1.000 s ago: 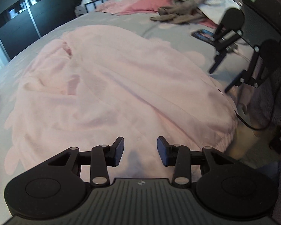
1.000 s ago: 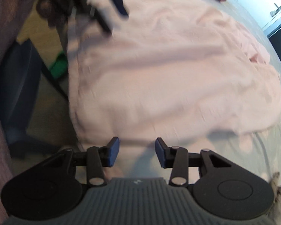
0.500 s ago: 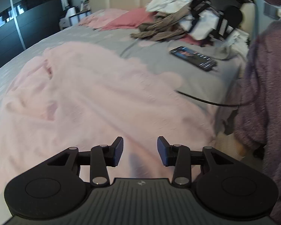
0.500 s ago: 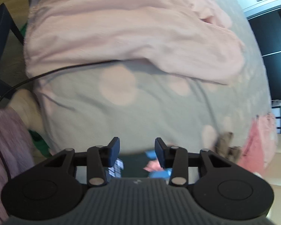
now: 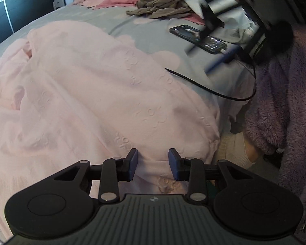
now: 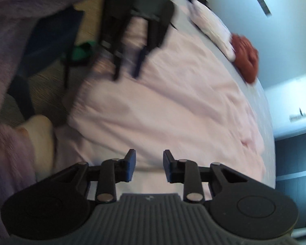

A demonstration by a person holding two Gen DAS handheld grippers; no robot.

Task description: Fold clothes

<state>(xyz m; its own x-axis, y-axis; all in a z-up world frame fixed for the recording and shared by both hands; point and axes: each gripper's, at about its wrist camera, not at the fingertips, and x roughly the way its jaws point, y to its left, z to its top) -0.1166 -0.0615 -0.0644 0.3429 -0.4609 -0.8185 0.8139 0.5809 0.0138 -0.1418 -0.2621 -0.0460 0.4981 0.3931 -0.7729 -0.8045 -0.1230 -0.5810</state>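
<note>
So the pink garment (image 5: 95, 94) is spread over the grey bed cover (image 5: 153, 32), rumpled, one edge hanging over the near side of the bed. In the left wrist view its long axis seems to run from about 5 o'clock up to 11 o'clock, though with all the bunching we can't tell which end is which.

Our left gripper (image 5: 153, 166) sits right at that hanging edge, jaws apart with nothing between them, cloth straight ahead at 12 o'clock and just beside the tips. Our right gripper (image 6: 149, 166) is also spread wide and holding nothing; the garment (image 6: 173, 110) fills its view from 12 to 2 o'clock, but that frame is blurry, so we can't say how close the cloth is. The left one looks nearer to a grabbable hem, so we'd guess it pinches first and the right takes a spot further along the same edge.

Further out: a phone (image 5: 197, 37) on a black cable (image 5: 210, 91) at 1 o'clock, a pile of clothes (image 5: 173, 2) behind it, and something dark red (image 6: 245, 59) at the far side.

No readable brands or writing anywhere; the phone screen is too small to make out.
</note>
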